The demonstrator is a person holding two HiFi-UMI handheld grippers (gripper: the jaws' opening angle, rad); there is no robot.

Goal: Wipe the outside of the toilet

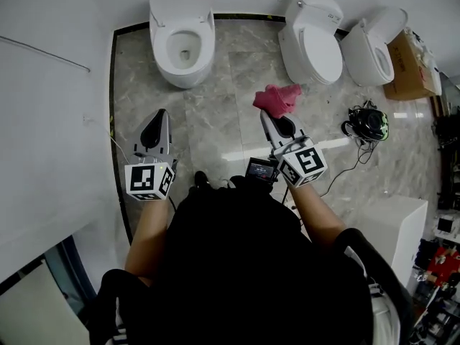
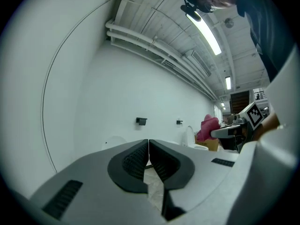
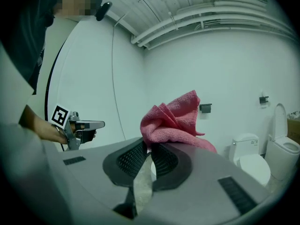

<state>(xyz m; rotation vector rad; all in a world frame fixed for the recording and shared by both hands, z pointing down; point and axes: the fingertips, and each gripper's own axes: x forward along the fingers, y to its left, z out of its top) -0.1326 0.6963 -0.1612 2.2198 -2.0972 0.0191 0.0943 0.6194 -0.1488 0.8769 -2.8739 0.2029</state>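
Three white toilets stand along the far wall: one with its lid up (image 1: 182, 38) at the left, one with a closed lid (image 1: 311, 42) in the middle, and a third (image 1: 374, 47) at the right. My right gripper (image 1: 267, 113) is shut on a pink cloth (image 1: 279, 98), which bunches above the jaws in the right gripper view (image 3: 171, 121). It hovers over the floor in front of the middle toilet. My left gripper (image 1: 159, 113) is shut on nothing, held over the floor below the left toilet, and points at the wall (image 2: 148, 151).
The floor is grey marble tile (image 1: 223, 113). A cardboard box (image 1: 413, 67) sits at the far right. A black and green device with a cable (image 1: 368, 123) lies on the floor right of me. A white partition (image 1: 43, 121) stands at my left, a white cabinet (image 1: 395, 228) at my right.
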